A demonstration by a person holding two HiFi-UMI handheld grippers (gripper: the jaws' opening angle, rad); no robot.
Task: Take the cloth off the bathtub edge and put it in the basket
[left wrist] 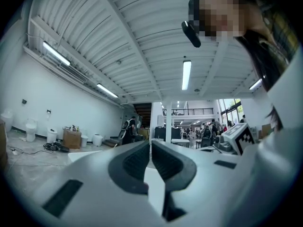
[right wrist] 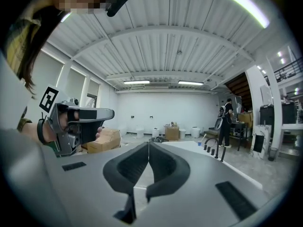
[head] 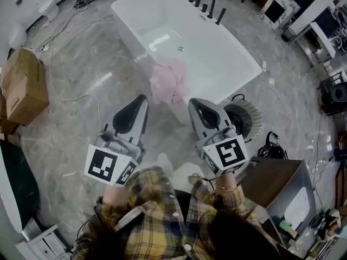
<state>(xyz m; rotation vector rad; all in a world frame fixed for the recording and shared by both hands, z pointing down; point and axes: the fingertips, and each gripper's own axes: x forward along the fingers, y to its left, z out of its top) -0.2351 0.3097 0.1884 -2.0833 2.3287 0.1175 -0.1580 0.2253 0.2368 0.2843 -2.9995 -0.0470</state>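
A pink cloth (head: 169, 83) hangs over the near edge of the white bathtub (head: 217, 53), in the head view. Both grippers are held side by side just short of it, above the floor. My left gripper (head: 142, 98) (left wrist: 150, 144) is shut with nothing between its jaws, its tip a little left of and below the cloth. My right gripper (head: 192, 103) (right wrist: 148, 144) is shut and empty too, just right of the cloth's lower end. A round ribbed basket (head: 242, 118) stands on the floor beside the tub, right of the right gripper. Both gripper views look level across the room; neither shows the cloth.
A cardboard box (head: 23, 85) (right wrist: 107, 139) sits at the far left. Black taps (head: 206, 5) (right wrist: 214, 148) stand on the tub's far rim. Cables (head: 81, 99) trail over the marble floor. A brown cabinet (head: 274, 182) is at lower right. People stand in the background.
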